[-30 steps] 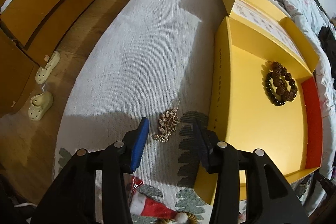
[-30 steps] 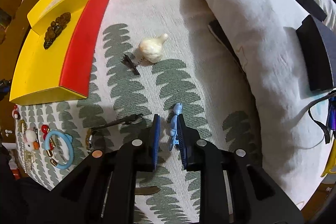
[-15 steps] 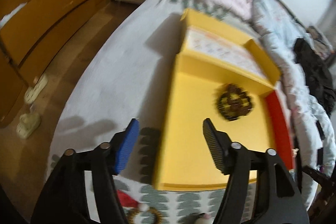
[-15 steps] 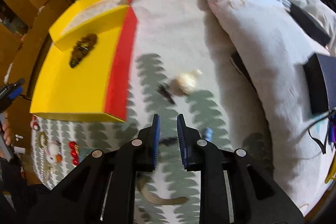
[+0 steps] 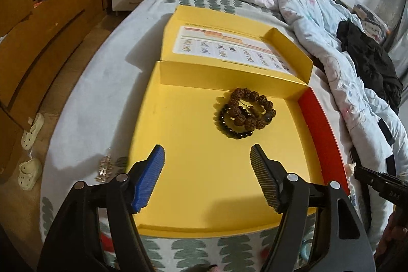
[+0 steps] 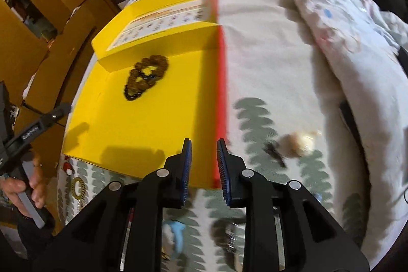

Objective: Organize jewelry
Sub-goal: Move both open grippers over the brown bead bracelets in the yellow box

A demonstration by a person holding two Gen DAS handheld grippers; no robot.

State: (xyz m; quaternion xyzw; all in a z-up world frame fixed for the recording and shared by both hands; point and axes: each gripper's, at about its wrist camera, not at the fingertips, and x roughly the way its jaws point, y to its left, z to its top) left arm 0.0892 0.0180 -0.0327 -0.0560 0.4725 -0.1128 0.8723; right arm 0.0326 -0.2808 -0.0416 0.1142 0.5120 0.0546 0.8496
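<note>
Both grippers hang over the bed (image 5: 107,83), pointing steeply down at the shallow yellow box (image 5: 204,170) that lies open on the leaf-patterned bedspread (image 6: 267,83). The left gripper (image 5: 207,156) is spread wide, its jaws having just been opening, and nothing sits between them; only the bare yellow floor of the box shows in the gap. The right gripper (image 6: 203,147) stands over the near corner of the box by its red side wall (image 6: 221,98); its jaws are parted a little, having eased open slightly, and they are empty.

Inside the box, toward the far wall, two beaded bracelets lie stacked: a brown one of large knobbly beads (image 5: 251,108) over a black one of small glossy beads (image 5: 233,130). The lid (image 5: 224,42) stands folded back behind them with a printed sheet on it.

Other pieces still lie on the bedspread: a gold-coloured ornament (image 5: 104,168) just left of the box, a cream-coloured piece (image 6: 298,142) with a small dark clip (image 6: 274,152) beside it to the right, and a light-blue item (image 6: 177,233), blurred, under the right gripper. A hand (image 6: 23,190) holds the left tool's handle.
</note>
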